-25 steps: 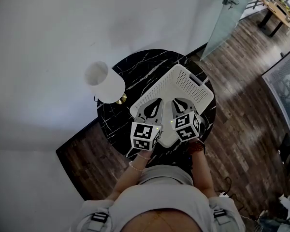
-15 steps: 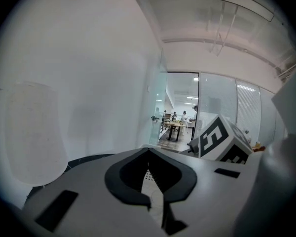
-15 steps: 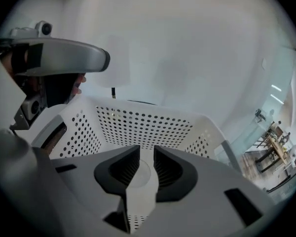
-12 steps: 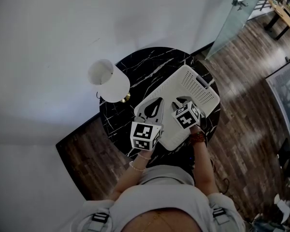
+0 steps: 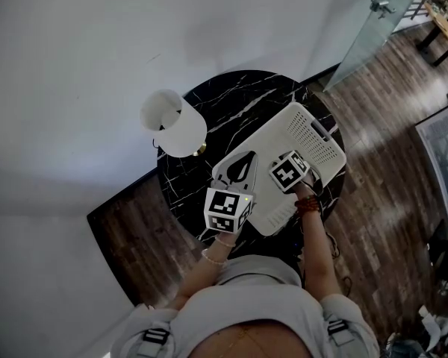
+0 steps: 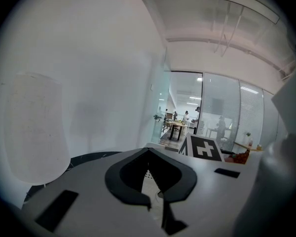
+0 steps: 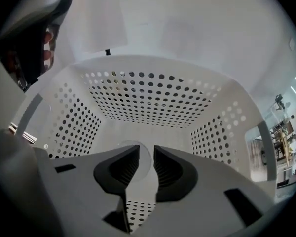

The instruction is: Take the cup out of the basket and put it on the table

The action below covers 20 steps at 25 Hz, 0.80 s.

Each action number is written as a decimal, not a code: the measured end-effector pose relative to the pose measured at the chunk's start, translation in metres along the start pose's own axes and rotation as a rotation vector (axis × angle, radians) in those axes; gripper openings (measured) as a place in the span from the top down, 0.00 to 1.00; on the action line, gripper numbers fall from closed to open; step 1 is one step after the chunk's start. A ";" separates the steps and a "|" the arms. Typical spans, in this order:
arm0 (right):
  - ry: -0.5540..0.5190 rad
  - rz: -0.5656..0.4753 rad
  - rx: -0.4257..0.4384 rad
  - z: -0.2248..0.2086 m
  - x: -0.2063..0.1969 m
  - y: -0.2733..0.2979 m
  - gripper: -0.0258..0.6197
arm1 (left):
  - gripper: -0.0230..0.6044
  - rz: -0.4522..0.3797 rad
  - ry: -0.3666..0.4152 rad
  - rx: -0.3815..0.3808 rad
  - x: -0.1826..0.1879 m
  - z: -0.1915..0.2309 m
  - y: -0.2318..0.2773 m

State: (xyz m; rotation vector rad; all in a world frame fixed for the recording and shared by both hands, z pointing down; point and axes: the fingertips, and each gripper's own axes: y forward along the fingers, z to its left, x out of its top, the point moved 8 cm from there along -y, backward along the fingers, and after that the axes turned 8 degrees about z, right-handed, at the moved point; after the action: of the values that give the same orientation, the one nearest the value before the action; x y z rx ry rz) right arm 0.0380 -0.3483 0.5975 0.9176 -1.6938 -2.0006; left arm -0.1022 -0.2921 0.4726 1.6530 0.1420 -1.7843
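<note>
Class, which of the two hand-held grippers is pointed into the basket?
The right gripper: its open jaws look into the white perforated plastic basket. The left gripper, jaws shut, faces the plain white wall instead.

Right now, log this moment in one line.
right gripper: open, inside basket | cup: on basket floor, not yet gripped | left gripper: shut, empty

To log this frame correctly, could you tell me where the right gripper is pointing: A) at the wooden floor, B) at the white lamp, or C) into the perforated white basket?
C: the right gripper view shows the right gripper, jaws apart, surrounded by the perforated walls of the basket.
</note>
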 end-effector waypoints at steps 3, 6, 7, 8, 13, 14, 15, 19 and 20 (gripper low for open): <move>-0.004 0.030 0.003 -0.002 0.001 0.010 0.82 | 0.97 0.002 -0.009 0.002 0.000 0.002 0.001; -0.001 0.062 0.014 -0.003 0.000 0.020 0.82 | 0.97 0.008 -0.010 -0.003 -0.001 0.003 0.003; 0.000 0.071 0.017 -0.004 0.000 0.023 0.82 | 0.97 0.010 -0.009 -0.005 -0.002 0.002 0.004; 0.000 0.080 0.020 -0.004 -0.001 0.027 0.82 | 0.97 0.012 -0.009 -0.007 -0.002 0.002 0.005; 0.016 0.126 0.043 -0.005 -0.006 0.045 0.82 | 0.97 0.021 -0.008 -0.013 -0.003 0.000 0.008; 0.027 0.126 0.053 -0.006 -0.006 0.048 0.82 | 0.97 0.020 -0.008 -0.012 -0.003 0.001 0.008; 0.040 0.122 0.066 -0.007 -0.006 0.049 0.82 | 0.97 0.020 -0.008 -0.011 -0.002 0.001 0.008; 0.081 0.104 0.107 -0.010 -0.007 0.051 0.82 | 0.97 0.027 -0.009 -0.012 -0.003 0.002 0.010; 0.086 0.107 0.112 -0.010 -0.008 0.053 0.82 | 0.97 0.028 -0.009 -0.012 -0.003 0.002 0.011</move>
State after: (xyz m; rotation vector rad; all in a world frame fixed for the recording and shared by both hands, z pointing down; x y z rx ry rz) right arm 0.0435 -0.3620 0.6496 0.9159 -1.7825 -1.7887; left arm -0.0981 -0.3000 0.4797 1.6307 0.1247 -1.7668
